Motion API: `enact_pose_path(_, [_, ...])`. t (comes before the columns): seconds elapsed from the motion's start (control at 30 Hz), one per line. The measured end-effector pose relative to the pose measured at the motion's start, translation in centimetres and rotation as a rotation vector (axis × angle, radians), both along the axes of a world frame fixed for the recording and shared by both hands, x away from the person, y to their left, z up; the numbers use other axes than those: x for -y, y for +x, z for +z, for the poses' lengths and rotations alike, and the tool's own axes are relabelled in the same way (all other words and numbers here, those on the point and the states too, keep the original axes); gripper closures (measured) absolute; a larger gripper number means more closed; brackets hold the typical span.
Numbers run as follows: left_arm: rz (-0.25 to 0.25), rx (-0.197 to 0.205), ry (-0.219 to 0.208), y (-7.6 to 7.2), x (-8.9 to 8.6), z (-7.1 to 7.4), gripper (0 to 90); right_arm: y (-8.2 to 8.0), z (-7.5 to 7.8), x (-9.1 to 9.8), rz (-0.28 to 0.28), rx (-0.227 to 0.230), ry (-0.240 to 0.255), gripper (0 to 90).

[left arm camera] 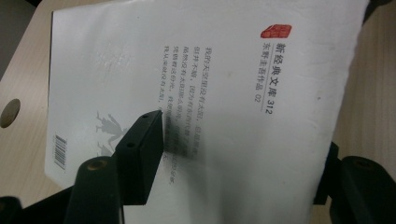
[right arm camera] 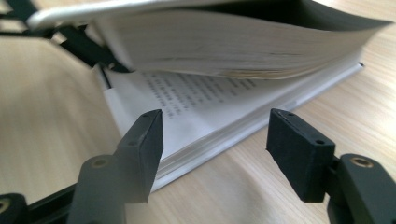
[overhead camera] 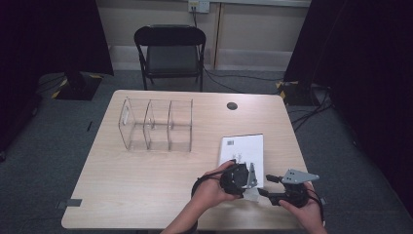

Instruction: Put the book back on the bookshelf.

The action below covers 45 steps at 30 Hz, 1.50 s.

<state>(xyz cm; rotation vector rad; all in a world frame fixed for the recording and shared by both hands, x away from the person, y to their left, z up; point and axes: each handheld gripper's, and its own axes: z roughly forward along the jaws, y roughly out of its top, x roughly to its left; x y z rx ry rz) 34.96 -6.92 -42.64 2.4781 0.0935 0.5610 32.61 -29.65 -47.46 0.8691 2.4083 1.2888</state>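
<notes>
The white book (overhead camera: 242,148) lies near the right edge of the desk (overhead camera: 146,185), toward my near side, well apart from the clear three-bay organizer (overhead camera: 156,126) at the desk's middle. My left gripper (overhead camera: 246,176) sits at the book's near end with one jaw on top of the cover and the other under its right edge, pinching the upper block of pages, which is lifted and bowed above the lower pages. My right gripper (overhead camera: 270,185) lies just right of it, jaws spread and touching nothing, pointed into the gap at the book's near corner.
</notes>
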Motion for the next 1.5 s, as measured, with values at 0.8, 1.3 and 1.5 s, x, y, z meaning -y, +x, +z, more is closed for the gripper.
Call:
enact_pose_path(0.8, [0.024, -0.136, 0.027, 2.8, -0.1, 4.2, 42.2, -0.8, -1.2, 0.3, 0.143, 0.128, -0.131, 25.0])
enact_pose_path(1.3, [0.036, -0.155, 0.045, 3.3, 0.4, 4.5, 42.1, 0.6, -1.7, -1.6, 0.128, 0.275, -0.220, 27.3])
enact_pose_path(1.5, [0.041, -0.157, 0.052, 3.4, 0.6, 4.6, 41.9, 1.0, -1.5, -1.6, 0.148, 0.360, -0.250, 27.7])
